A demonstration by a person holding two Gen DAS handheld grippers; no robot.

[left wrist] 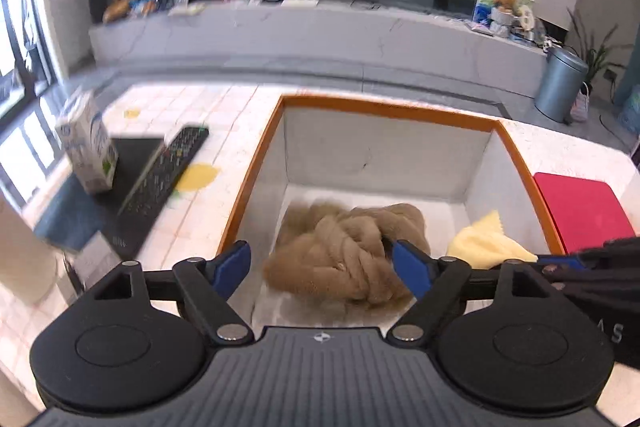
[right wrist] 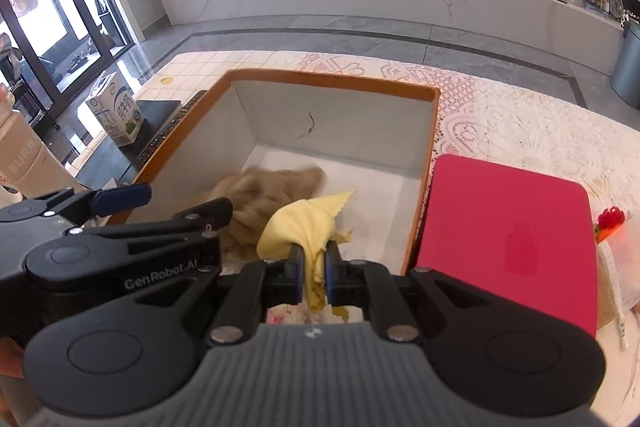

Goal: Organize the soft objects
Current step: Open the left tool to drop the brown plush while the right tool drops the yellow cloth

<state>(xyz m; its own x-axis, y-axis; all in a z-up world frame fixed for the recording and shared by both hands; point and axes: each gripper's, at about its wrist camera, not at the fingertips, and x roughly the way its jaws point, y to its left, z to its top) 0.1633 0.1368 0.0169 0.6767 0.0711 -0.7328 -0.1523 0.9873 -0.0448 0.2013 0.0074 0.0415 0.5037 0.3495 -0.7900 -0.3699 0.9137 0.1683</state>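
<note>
Over the storage box [left wrist: 256,163] with the orange rim I hold both my claws, and both point down into it. My left claw [left wrist: 324,263] stands wide, its two blue pads far apart, and nothing is pressed between them. Under it, on the white bottom of the box, lies the brown fluffy scarf [left wrist: 344,251], bunched in a thick knot. The scarf does not touch the left pads as far as I can see. My right claw [right wrist: 314,275] is narrow and it pinches the yellow cloth [right wrist: 298,227]. The cloth hangs out in front of the pads, and its zigzag edge lies just beside the scarf, inside the box. In the left view this cloth shows at the right side of the box, near the wall.

Beside the box, on the right, a red flat pad [right wrist: 504,235] lies on the lace tabletop [right wrist: 520,123]. On the other side stand a milk carton [left wrist: 90,147] and a black remote control [left wrist: 160,179], well apart from the soft things.
</note>
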